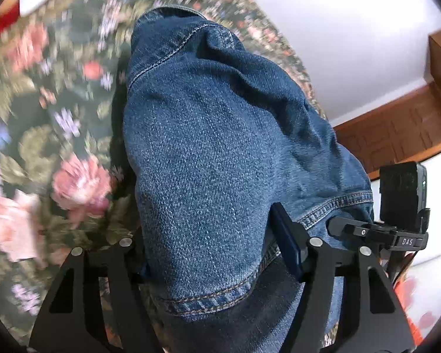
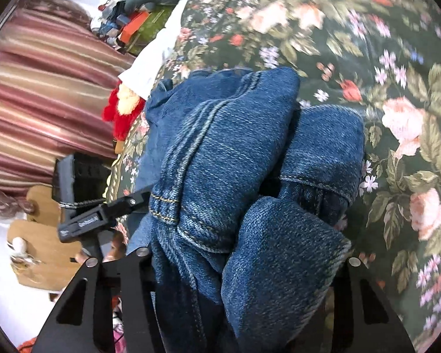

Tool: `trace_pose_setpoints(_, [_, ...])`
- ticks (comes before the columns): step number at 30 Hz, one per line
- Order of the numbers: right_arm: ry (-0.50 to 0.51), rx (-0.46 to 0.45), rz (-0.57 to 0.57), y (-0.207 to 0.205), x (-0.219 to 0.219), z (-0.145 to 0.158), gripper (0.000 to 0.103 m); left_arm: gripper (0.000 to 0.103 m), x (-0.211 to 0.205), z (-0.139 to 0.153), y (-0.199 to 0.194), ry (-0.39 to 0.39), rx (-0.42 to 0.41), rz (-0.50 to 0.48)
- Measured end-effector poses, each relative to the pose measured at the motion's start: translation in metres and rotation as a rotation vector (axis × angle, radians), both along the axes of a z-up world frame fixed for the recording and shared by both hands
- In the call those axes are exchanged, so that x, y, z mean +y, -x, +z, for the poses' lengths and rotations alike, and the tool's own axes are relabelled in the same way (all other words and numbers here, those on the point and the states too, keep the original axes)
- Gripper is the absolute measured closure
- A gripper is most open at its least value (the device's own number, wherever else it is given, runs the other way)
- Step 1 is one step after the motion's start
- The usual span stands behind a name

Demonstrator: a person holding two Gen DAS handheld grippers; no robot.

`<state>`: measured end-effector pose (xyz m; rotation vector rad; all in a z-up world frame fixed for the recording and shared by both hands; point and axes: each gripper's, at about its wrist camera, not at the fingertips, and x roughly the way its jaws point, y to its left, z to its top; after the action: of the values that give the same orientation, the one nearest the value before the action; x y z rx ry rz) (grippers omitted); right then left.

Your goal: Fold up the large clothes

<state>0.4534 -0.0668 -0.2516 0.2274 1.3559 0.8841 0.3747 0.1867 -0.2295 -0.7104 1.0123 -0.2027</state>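
Each claw grips denim: the left claw [image 1: 217, 253] holds a hem of the jeans [image 1: 214, 135], the right claw [image 2: 244, 267] a bunched fold. The jeans run straight ahead from both claws, over the floral bed [image 2: 397, 67].

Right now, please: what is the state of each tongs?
Left tongs: closed on the denim garment.
Right tongs: closed on the same denim garment, bunched between the fingers.
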Motion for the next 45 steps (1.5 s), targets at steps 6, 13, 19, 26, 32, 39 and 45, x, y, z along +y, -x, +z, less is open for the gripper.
trace_pose_setpoints(6, [-0.021,-0.117,0.018,0.027,0.009,0.058,0.054,0.036,0.006,0.074,0.034,-0.081,-0.121,0.004])
trace_pose_setpoints(13, [-0.084,-0.235,0.038,0.068,0.021,0.131,0.054,0.036,0.025,0.142,0.087,-0.16,-0.229,0.03])
trace_pose_setpoints(19, [-0.138,-0.252,0.069,0.098,0.045,0.159,0.054,0.036,0.041,0.173,0.119,-0.203,-0.239,0.066])
trace_pose_setpoints(26, [-0.141,-0.18,0.096,0.124,0.081,0.132,0.054,0.036,0.066,0.144,0.155,-0.233,-0.168,0.101])
trace_pose_setpoints(32, [-0.075,-0.071,0.129,0.133,0.112,0.068,0.054,0.036,0.08,0.072,0.167,-0.224,-0.044,0.128])
trace_pose_setpoints(39, [0.097,0.01,0.171,0.13,0.145,-0.023,0.054,0.035,0.074,-0.007,0.165,-0.321,0.071,0.128])
trace_pose_setpoints(45, [0.171,-0.038,0.254,0.128,0.149,-0.034,0.038,0.032,0.074,-0.013,0.177,-0.341,0.023,0.14])
